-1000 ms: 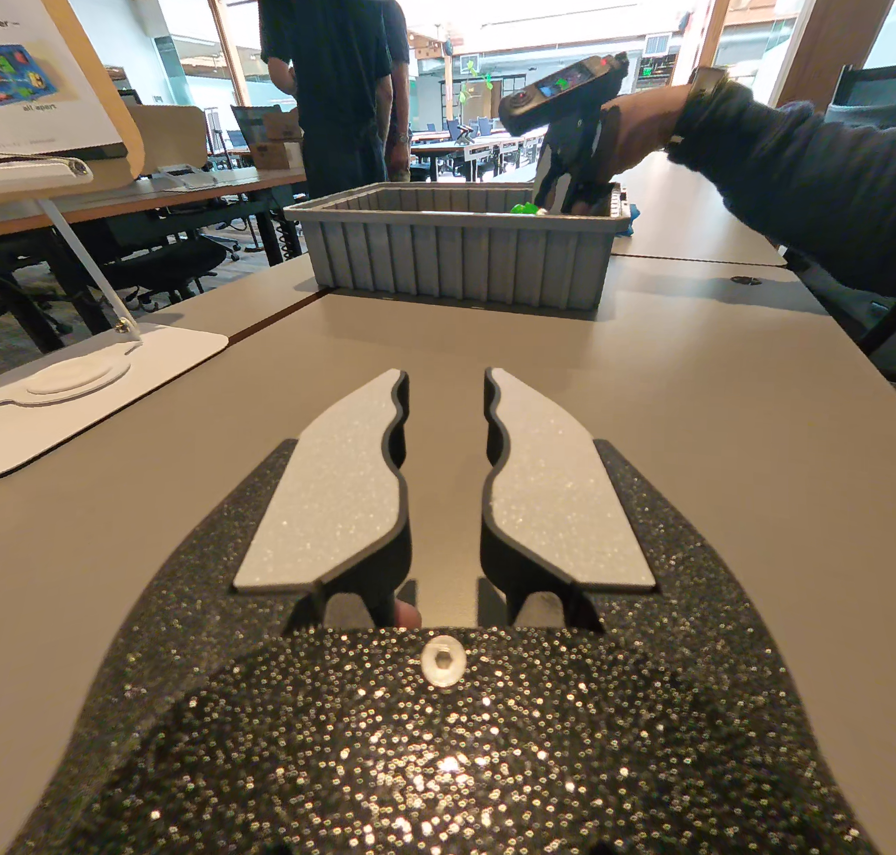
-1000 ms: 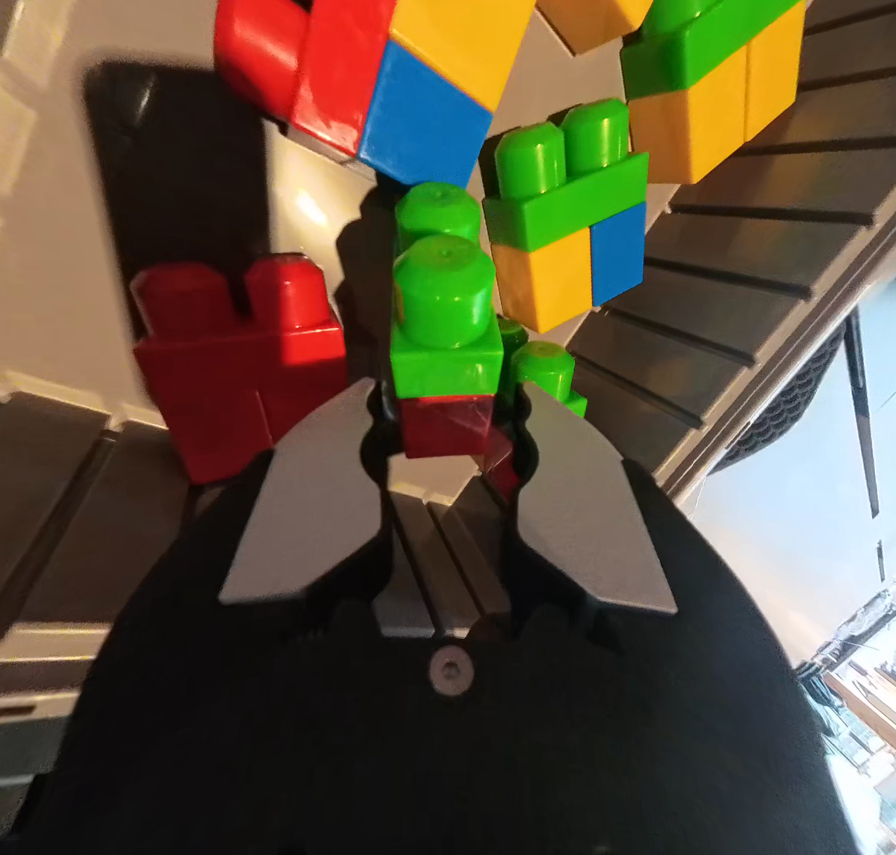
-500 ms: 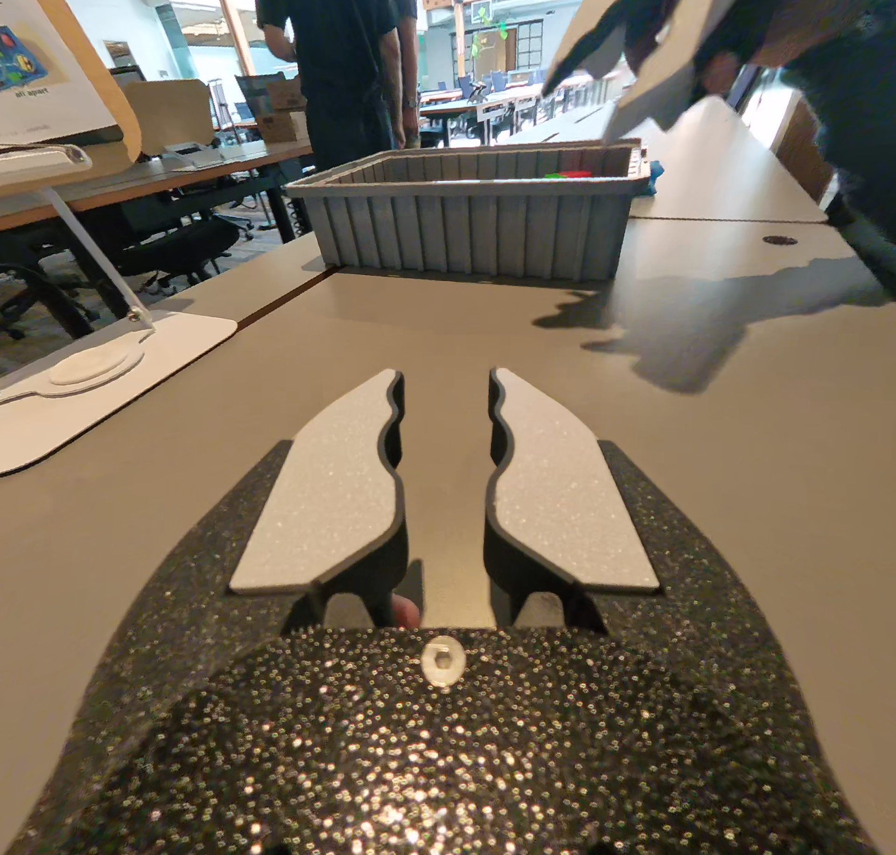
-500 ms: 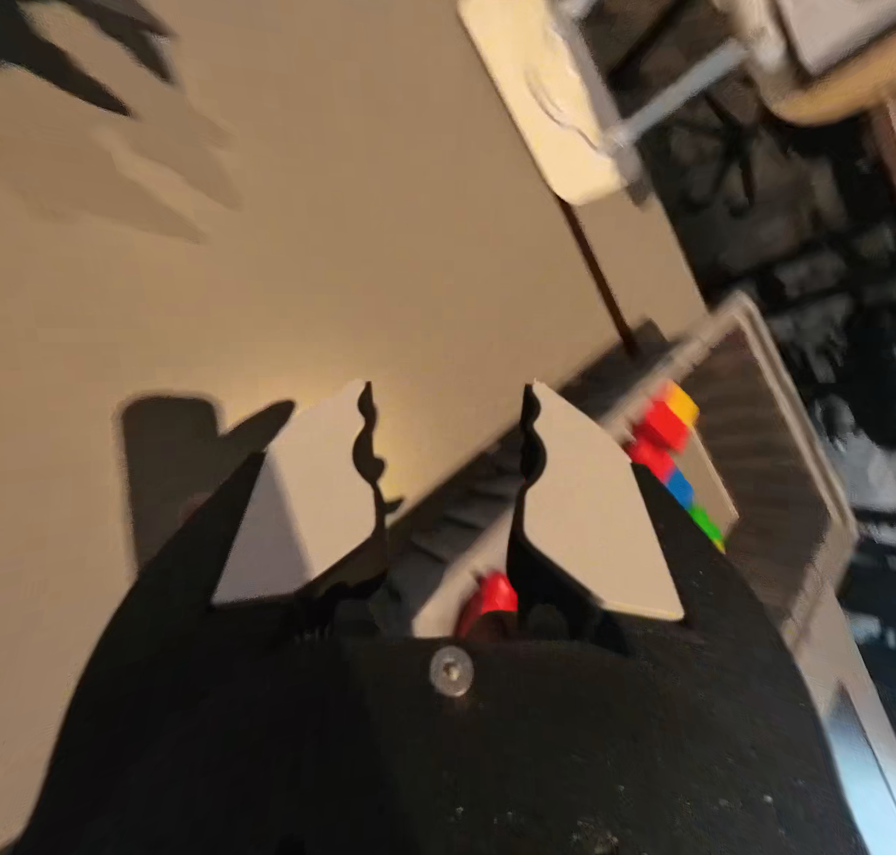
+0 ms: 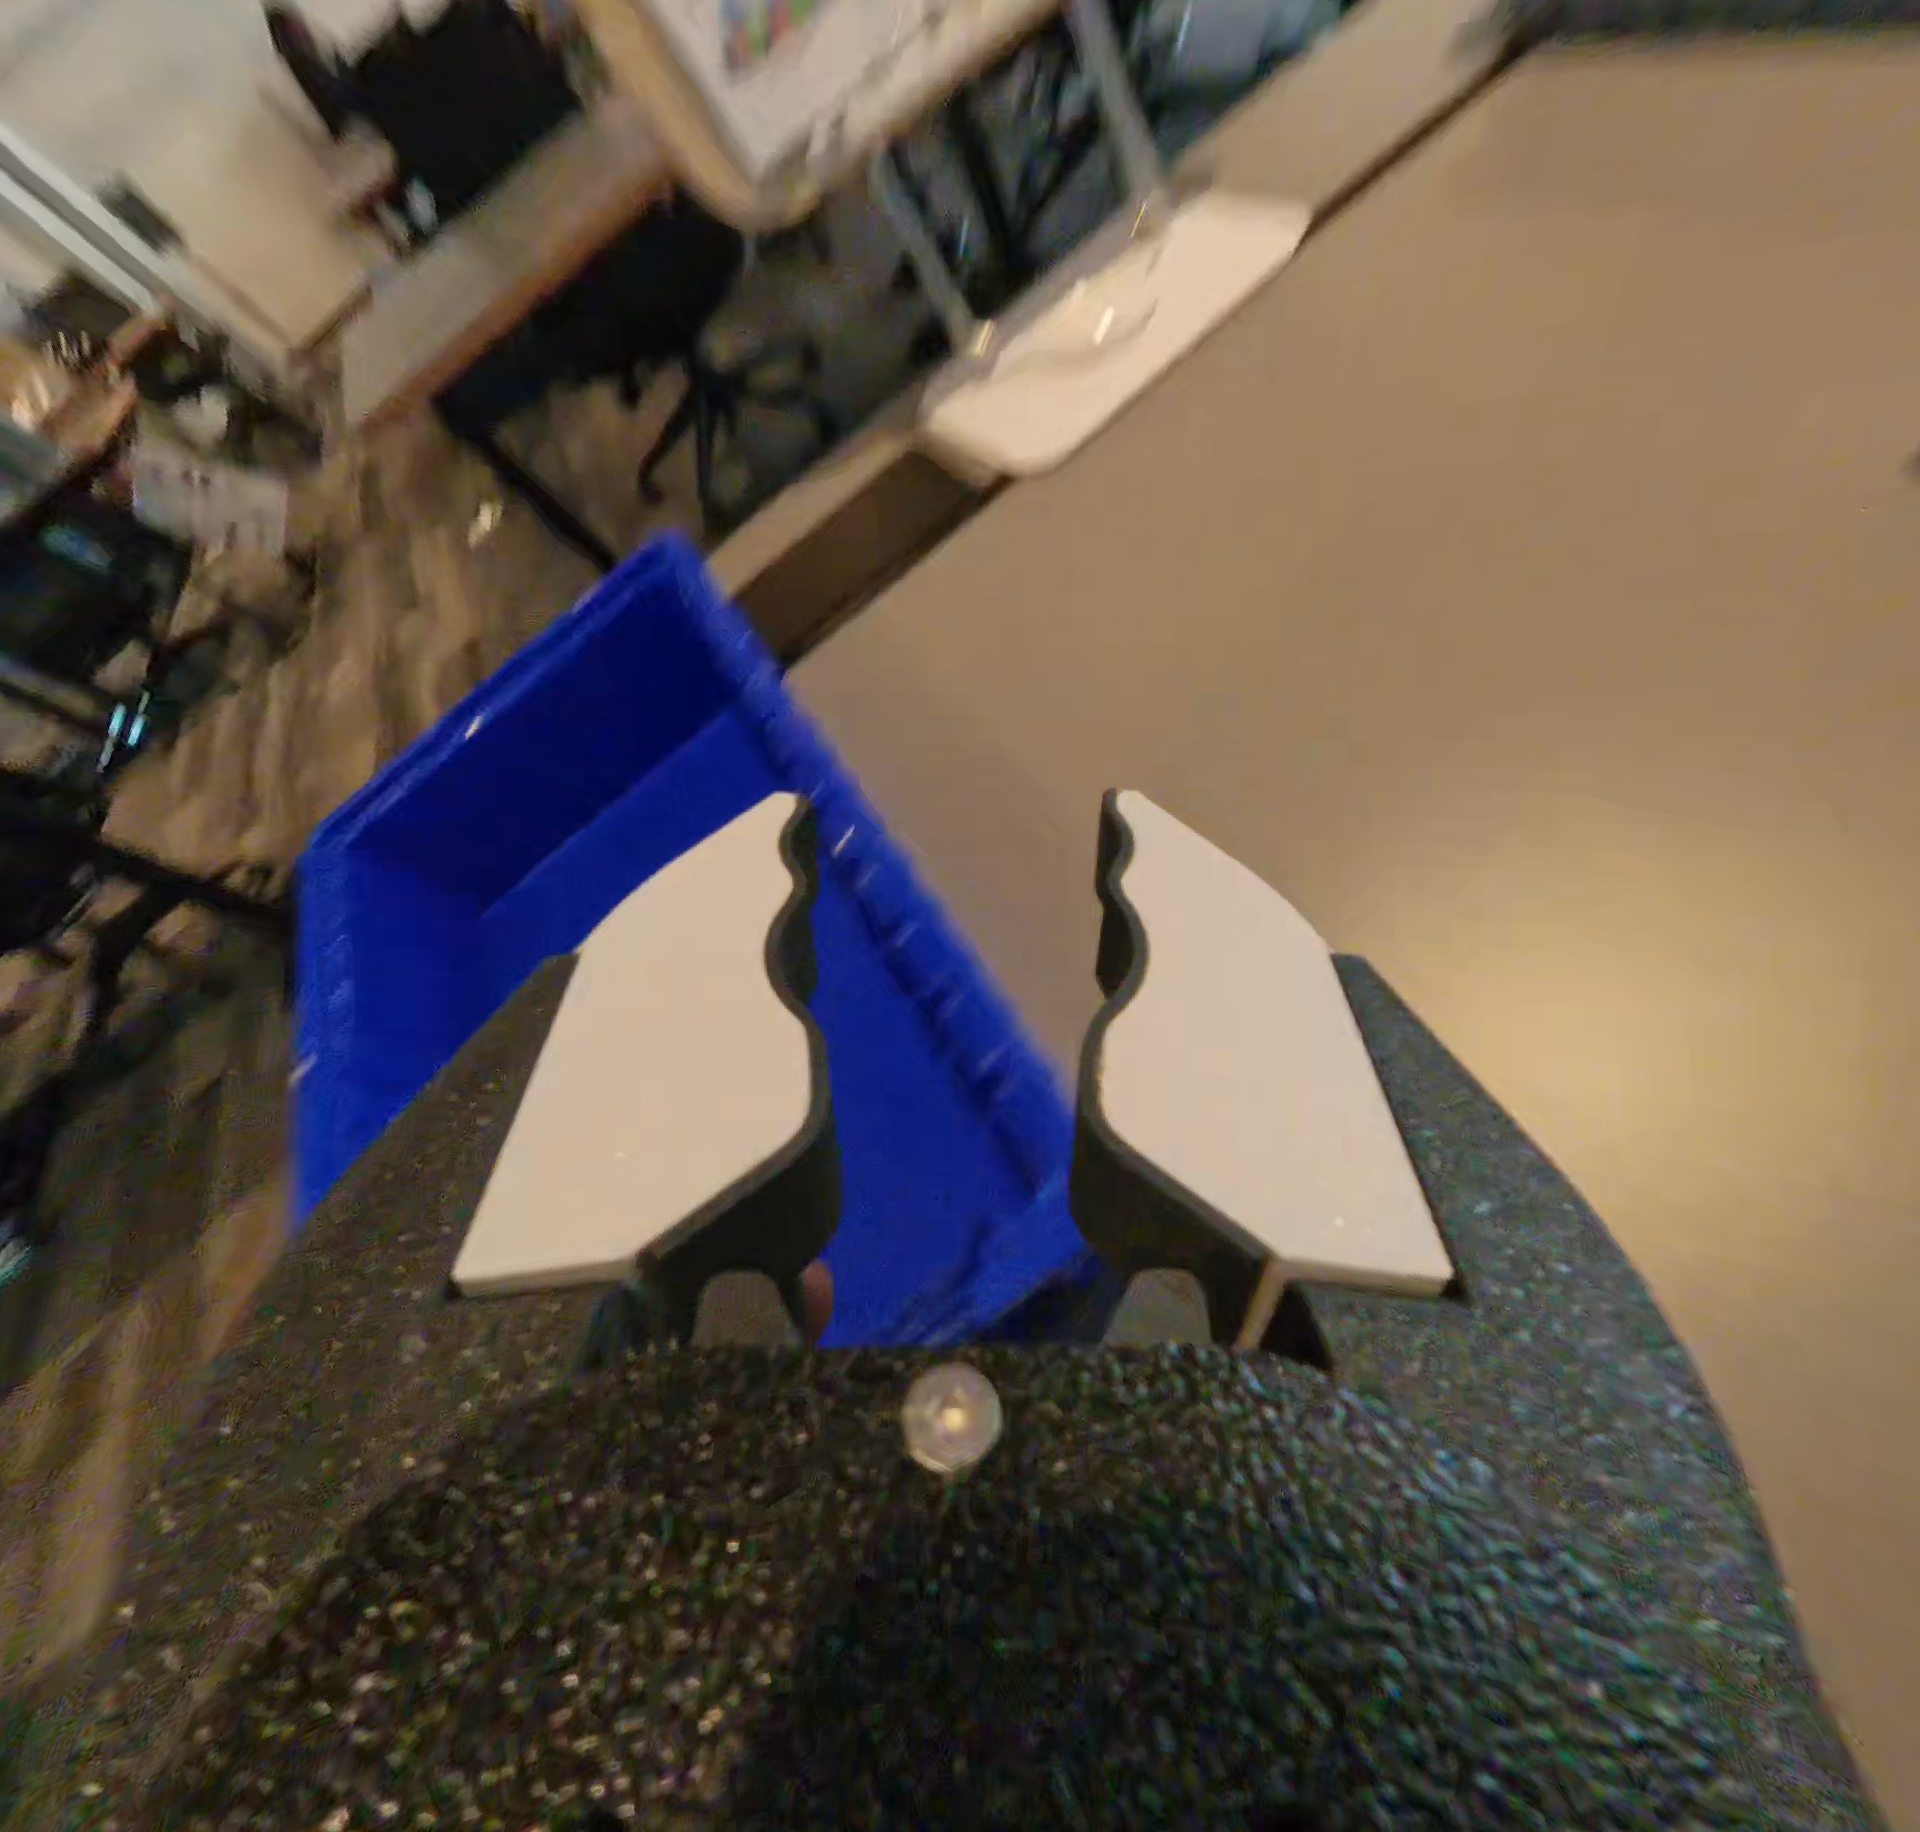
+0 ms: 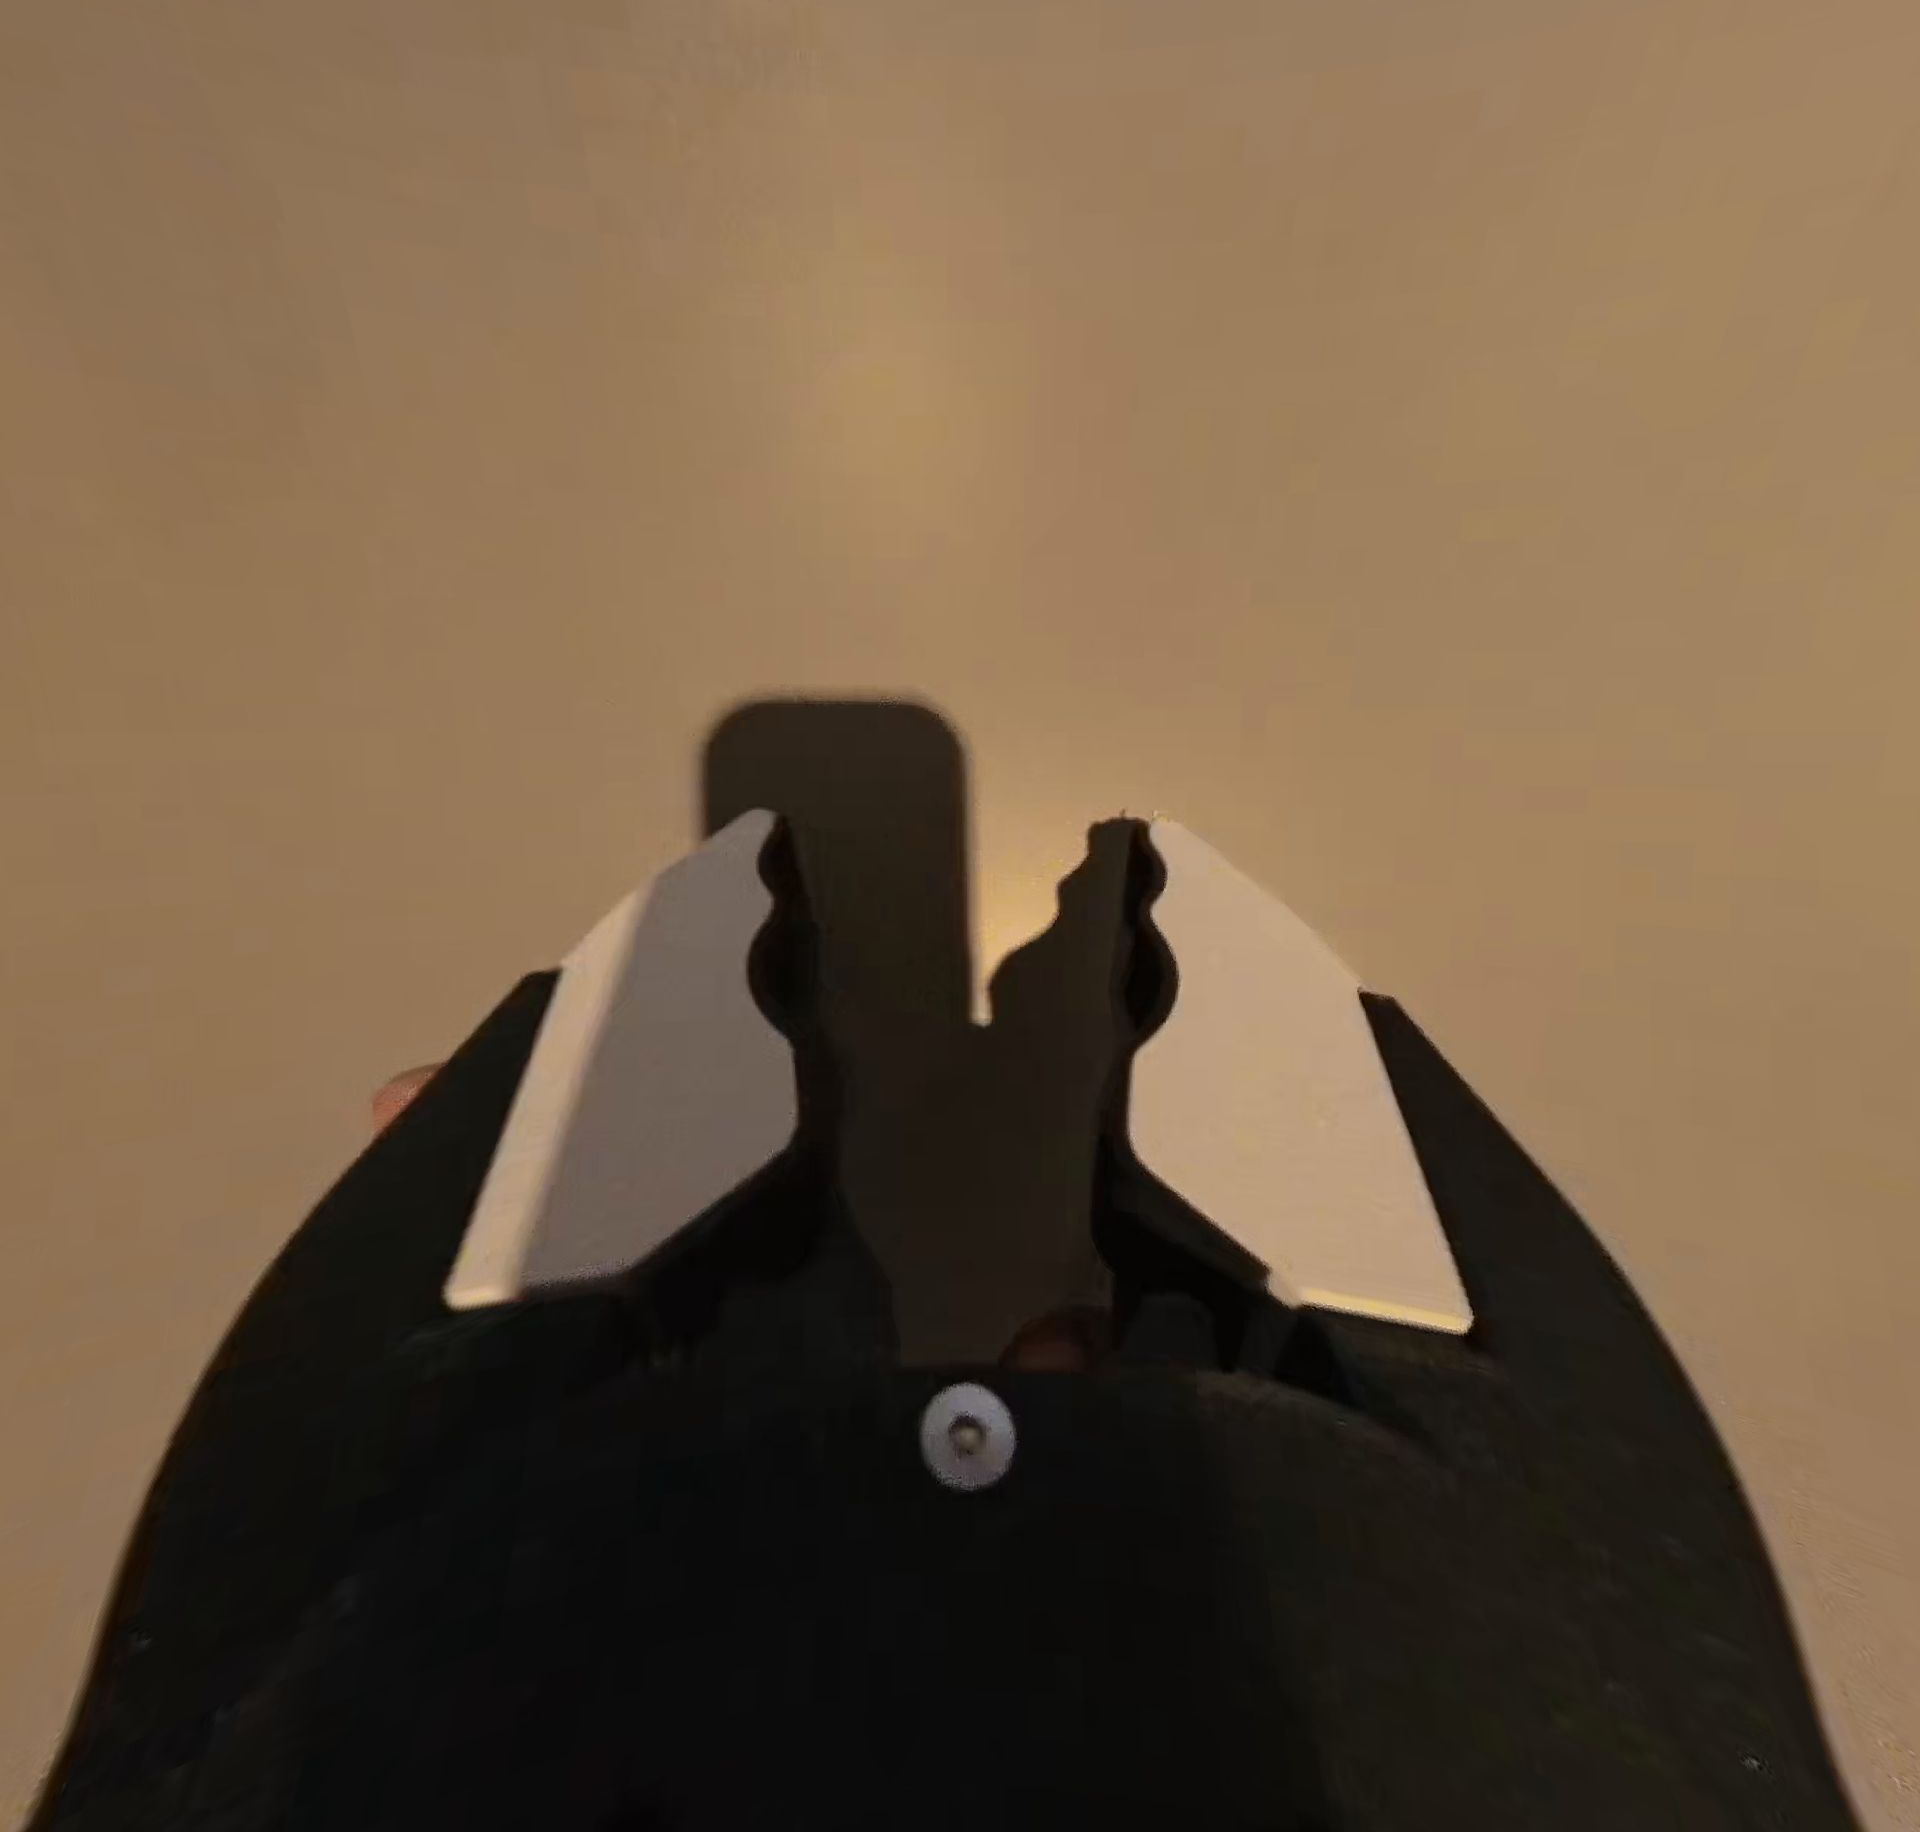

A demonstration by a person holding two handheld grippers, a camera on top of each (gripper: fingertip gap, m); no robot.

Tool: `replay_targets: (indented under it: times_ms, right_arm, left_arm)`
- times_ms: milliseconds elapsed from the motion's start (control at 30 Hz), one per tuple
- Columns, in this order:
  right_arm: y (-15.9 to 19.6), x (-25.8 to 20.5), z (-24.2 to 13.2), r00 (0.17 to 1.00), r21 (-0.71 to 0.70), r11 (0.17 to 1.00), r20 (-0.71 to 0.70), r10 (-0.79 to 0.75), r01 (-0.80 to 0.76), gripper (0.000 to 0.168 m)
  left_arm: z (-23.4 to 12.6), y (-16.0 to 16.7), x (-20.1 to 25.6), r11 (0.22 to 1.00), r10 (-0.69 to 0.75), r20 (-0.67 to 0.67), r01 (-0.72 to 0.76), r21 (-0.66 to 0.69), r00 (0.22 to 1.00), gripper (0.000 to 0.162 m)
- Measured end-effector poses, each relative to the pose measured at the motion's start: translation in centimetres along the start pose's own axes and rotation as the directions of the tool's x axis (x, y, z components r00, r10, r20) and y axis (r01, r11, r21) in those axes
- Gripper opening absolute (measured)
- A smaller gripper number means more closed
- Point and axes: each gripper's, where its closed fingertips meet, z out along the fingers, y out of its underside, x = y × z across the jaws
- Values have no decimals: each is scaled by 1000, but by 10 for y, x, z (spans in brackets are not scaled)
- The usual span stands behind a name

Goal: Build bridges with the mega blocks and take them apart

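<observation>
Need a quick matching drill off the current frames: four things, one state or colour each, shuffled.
Column 1:
1. left gripper
2. blue bin
3. right gripper
4. white stand base

Column 2:
A. lies on the table's far edge
B. open, over bare tabletop, its shadow ahead
C. open, with the bin's rim in its gap
D. nothing seen inside it

Pairs: 1-C, 2-D, 3-B, 4-A

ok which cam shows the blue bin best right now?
Left wrist view: the blue bin sits just past the open jaws, its inside visible though blurred. Right wrist view shows none of it, only bare table.
</observation>
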Motion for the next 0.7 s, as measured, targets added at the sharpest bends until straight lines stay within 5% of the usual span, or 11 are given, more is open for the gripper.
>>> replay_targets:
  times_ms: [167,367,700]
  right_arm:
    - [-6,1,0,995,77,994,69,70,-76,62]
    - [-7,0,2,996,105,994,81,35,-43,64]
    - [-9,3,1,992,122,990,113,60,-74,57]
  left_arm:
    - [-14,76,-70,923,33,-137,-83,-376,990,59]
    - [-6,157,-97,702,59,-432,-345,-623,900,59]
    - [-9,230,-127,457,24,-704,-634,-624,710,44]
